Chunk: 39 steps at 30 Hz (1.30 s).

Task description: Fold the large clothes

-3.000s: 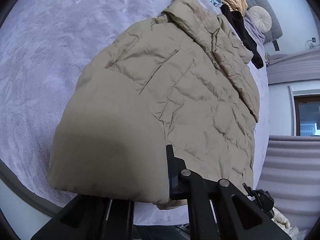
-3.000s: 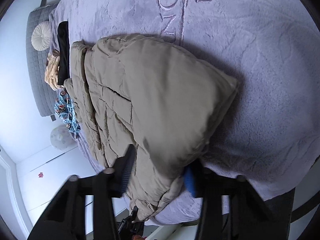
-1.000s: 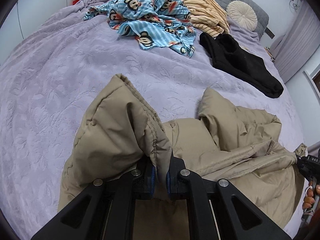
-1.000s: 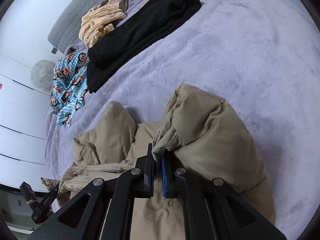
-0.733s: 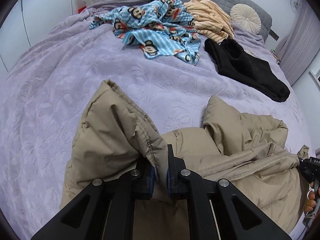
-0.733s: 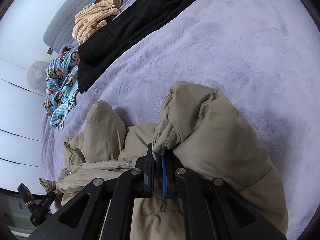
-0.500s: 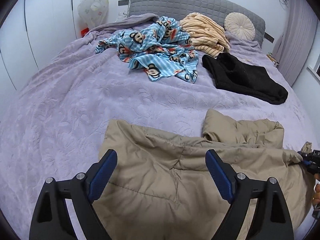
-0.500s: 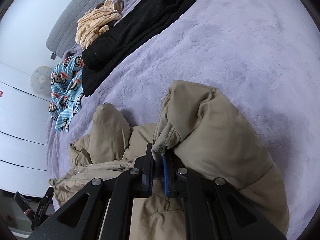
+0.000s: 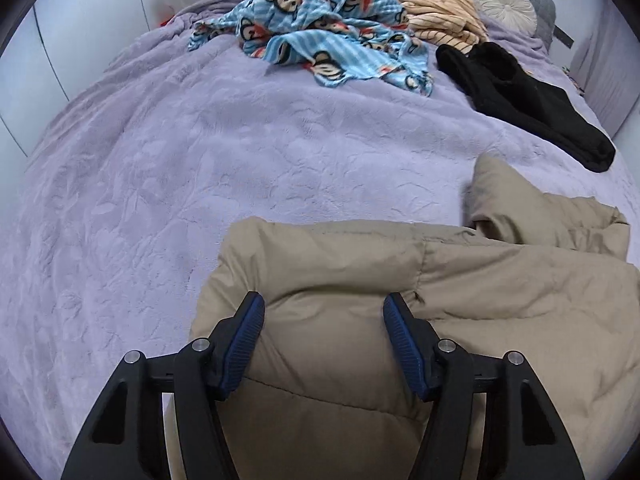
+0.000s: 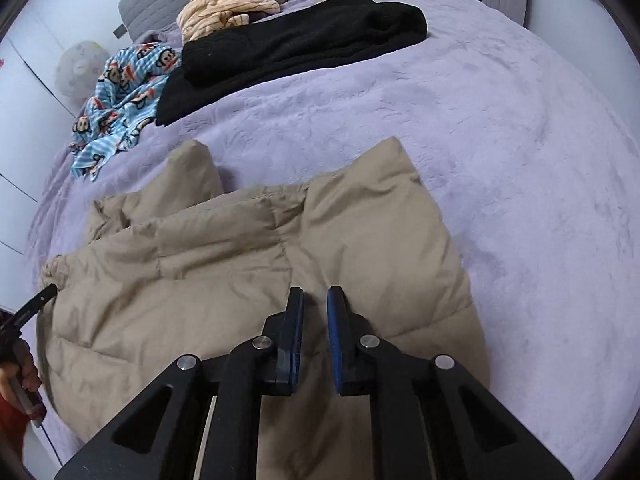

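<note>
A beige padded jacket [image 9: 500, 300] lies folded on the purple bedspread [image 9: 180, 168], its far edge flat on the bed. My left gripper [image 9: 324, 304] hovers over the jacket's left corner. Its jaws are closing, still wide apart, and the pads touch no cloth. In the right wrist view the jacket [image 10: 220, 272] fills the lower middle. My right gripper [image 10: 316, 294] hangs above the jacket's right part. Its jaws are closing and stand narrowly apart with nothing between them. The left gripper's tip [image 10: 28, 308] and the hand [image 10: 20, 364] that holds it show at the left edge.
At the head of the bed lie a blue monkey-print blanket [image 9: 328, 40], a striped beige garment [image 9: 436, 12], a black garment [image 9: 528, 96] and a round cushion [image 9: 504, 0]. Bare purple bedspread stretches left of the jacket and beyond it. White cupboards [image 10: 16, 92] stand at the left.
Both grippers held raised folds of the jacket and have let go; the jacket now lies flat. The left jaws opened wide, then narrowed and sank. The right jaws parted slightly.
</note>
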Each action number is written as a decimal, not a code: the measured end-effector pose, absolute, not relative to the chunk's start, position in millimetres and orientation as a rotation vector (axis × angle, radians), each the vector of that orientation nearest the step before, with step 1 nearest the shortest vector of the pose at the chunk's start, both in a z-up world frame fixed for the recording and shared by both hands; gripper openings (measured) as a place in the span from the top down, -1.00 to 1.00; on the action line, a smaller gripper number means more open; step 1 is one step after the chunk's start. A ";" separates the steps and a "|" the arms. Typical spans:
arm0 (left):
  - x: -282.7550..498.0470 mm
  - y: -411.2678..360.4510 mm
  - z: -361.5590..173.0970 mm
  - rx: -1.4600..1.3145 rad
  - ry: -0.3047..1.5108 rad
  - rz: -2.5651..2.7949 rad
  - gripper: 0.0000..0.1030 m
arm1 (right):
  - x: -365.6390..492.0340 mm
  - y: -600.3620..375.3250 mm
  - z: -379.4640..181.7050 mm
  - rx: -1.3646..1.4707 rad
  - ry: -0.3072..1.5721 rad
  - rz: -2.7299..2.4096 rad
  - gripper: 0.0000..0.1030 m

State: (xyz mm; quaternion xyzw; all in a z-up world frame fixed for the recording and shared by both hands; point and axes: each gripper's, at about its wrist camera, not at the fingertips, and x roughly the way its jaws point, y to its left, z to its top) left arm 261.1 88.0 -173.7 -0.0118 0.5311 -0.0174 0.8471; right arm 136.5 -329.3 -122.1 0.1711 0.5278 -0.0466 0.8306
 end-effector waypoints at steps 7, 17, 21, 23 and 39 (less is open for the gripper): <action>283.3 72.4 -196.7 0.019 1.115 -0.027 -0.28 | 179.5 -348.5 -164.2 0.451 1.152 -0.144 0.92; 277.8 77.9 -168.5 0.069 1.082 0.017 -0.28 | 182.8 -341.5 -148.3 0.373 1.165 -0.165 0.84; 268.9 88.9 -149.5 0.014 1.083 0.009 -0.28 | 176.5 -347.8 -139.0 0.461 1.139 -0.160 0.83; 260.9 90.1 -138.2 -0.003 1.079 -0.002 -0.28 | 170.9 -344.7 -131.8 0.482 1.123 -0.151 0.82; 247.8 -29.3 -164.6 -0.050 1.065 -0.334 -0.28 | 195.1 -209.8 -144.6 0.373 1.151 0.282 0.91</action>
